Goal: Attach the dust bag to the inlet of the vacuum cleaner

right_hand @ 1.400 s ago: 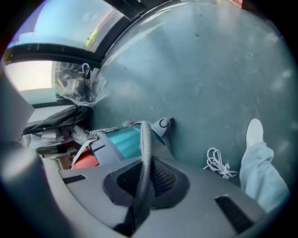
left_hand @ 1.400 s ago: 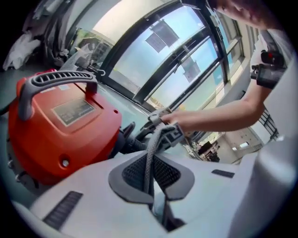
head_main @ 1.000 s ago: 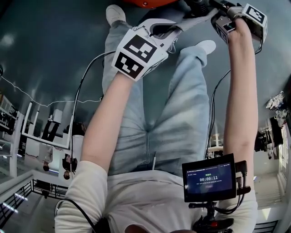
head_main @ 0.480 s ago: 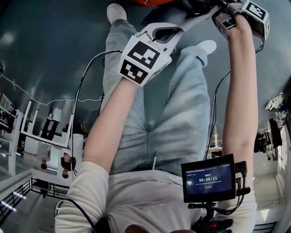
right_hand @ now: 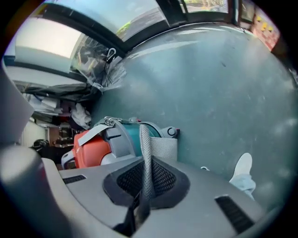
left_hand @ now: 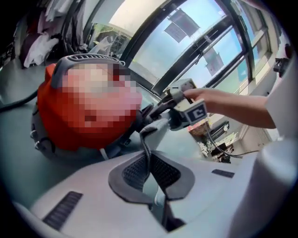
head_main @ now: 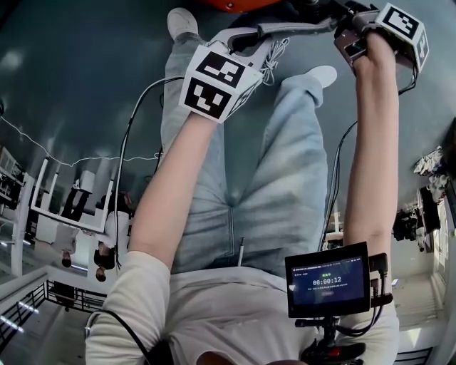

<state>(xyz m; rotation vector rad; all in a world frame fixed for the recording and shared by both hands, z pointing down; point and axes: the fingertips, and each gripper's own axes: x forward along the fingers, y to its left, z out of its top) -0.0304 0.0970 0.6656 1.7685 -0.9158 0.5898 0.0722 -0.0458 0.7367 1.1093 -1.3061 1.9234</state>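
Observation:
The red vacuum cleaner stands on the floor just beyond my grippers; its orange shell shows at the top edge of the head view, and its red and teal body lies ahead of the right jaws. The grey mesh dust bag hangs between the grippers. My left gripper is shut on a thin fold of the bag. My right gripper is shut on another strip of it, and shows beside the vacuum in the left gripper view.
The person's legs fill the middle of the head view, with white shoes near the vacuum. Cables trail on the dark floor at the left. A small monitor sits at the chest. Bags and clutter lie by the window.
The left gripper has shifted a little and turned its marker cube. The grey bag strip between the two grippers now runs more level. The right gripper has rolled slightly.

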